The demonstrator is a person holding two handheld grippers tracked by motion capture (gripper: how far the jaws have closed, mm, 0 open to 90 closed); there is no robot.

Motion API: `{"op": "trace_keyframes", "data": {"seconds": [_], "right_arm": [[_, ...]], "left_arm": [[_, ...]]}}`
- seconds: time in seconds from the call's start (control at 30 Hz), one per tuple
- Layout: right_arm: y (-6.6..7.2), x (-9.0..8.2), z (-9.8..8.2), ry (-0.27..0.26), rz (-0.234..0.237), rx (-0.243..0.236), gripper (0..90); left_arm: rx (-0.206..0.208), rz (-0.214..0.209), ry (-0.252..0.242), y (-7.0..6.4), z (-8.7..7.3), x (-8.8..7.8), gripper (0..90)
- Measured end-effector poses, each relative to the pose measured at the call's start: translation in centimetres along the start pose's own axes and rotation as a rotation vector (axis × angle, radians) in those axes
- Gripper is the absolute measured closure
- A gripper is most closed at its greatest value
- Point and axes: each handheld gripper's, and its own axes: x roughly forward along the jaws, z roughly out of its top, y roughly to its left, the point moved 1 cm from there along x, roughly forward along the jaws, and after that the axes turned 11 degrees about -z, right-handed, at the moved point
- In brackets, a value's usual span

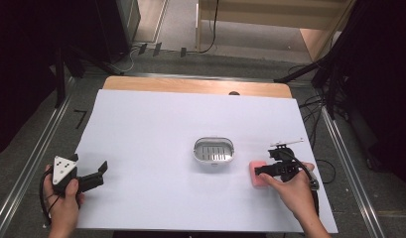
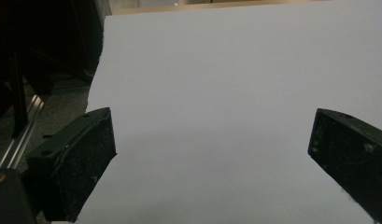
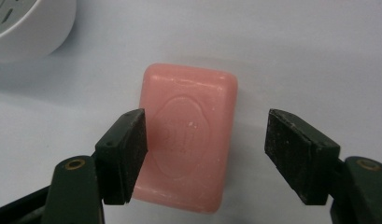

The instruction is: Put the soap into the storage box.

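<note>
Pink rectangular soap bar (image 3: 186, 140) lies flat on white-covered worktop (image 1: 156, 134), just right of oval metal soap dish (image 1: 214, 151). Looks stiff, prob slick, light-ish; grab across long sides. Right gripper (image 3: 205, 156) fingers apart, straddling bar, right pad clear of it. Left gripper (image 2: 212, 154) fingers wide apart, nothing btwn. Lots of open room; front edge near.

One soap bar, one dish, two grippers, one sheet.

On the table lie a single pink rectangular soap bar (image 3: 186, 140) with an embossed oval, one oval metal soap dish (image 1: 214, 151) with a slotted floor, and one large white paper sheet (image 1: 156, 134). Two black hand-held two-jaw grippers are counted: one left gripper (image 1: 99, 171) and one right gripper (image 1: 258, 170).
</note>
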Motion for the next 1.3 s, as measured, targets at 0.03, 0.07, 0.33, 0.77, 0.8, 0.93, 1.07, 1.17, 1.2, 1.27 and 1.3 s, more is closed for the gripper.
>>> {"op": "trace_keyframes", "data": {"seconds": [0.03,0.07,0.33,0.77,0.8,0.93,1.07,1.17,1.2,1.27,1.3], "right_arm": [[0.1,0.0,0.0,0.001,0.006,0.000,30.3],[0.2,0.1,0.0,0.004,0.007,0.000,30.2],[1.0,0.9,0.0,0.029,0.026,0.002,31.0],[1.8,1.6,-0.2,0.062,-0.005,-0.003,36.5],[1.9,1.7,-0.2,0.062,-0.007,-0.003,36.6],[2.0,1.8,-0.2,0.062,-0.006,-0.015,37.0],[2.2,1.9,-0.2,0.057,-0.016,-0.027,37.2],[2.2,1.9,-0.2,0.061,-0.022,-0.029,37.4],[2.2,1.9,-0.2,0.060,-0.022,-0.037,37.5],[2.2,1.9,-0.2,0.059,-0.018,-0.041,37.6],[2.1,1.9,-0.2,0.057,-0.011,-0.052,37.7]], "left_arm": [[0.000,0.000,0.000,0.0,0.0,0.0,0.9],[0.001,0.000,0.000,0.0,0.0,0.0,0.9],[0.001,0.000,0.001,0.0,0.0,0.0,0.9],[0.000,0.001,0.002,0.0,0.0,0.0,0.9],[0.000,0.001,0.003,0.0,0.0,0.0,0.9],[0.002,0.001,0.006,0.0,0.0,0.0,0.9],[0.000,0.000,0.006,0.0,0.0,0.1,0.9],[0.000,0.000,0.006,0.0,0.0,0.0,0.9],[0.000,0.000,0.006,0.0,0.0,0.0,0.9],[0.000,0.000,0.006,0.0,0.0,0.0,0.9],[0.000,0.000,0.006,0.0,0.0,0.1,0.9]]}}
